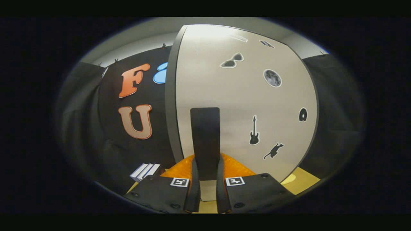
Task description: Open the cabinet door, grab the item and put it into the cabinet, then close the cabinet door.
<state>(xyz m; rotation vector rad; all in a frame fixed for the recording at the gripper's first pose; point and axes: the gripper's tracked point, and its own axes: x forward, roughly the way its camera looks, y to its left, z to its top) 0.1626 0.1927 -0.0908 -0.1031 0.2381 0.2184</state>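
Note:
The pale cabinet door (231, 96), dotted with small stickers, stands right in front of me. Its dark left edge (170, 96) shows as a narrow band. A black upright handle (205, 134) is fixed low on the door. My gripper (207, 162) holds the handle's lower end, one finger pressing on each side. A small white block with dark stripes (145, 171) lies on the table left of the fingers, near the door's bottom corner. Whether the door is ajar, I cannot tell.
A light wooden tabletop (303, 180) shows below the door's right corner. Black booth cloth (96, 128) hangs behind on the left and also to the right of the door.

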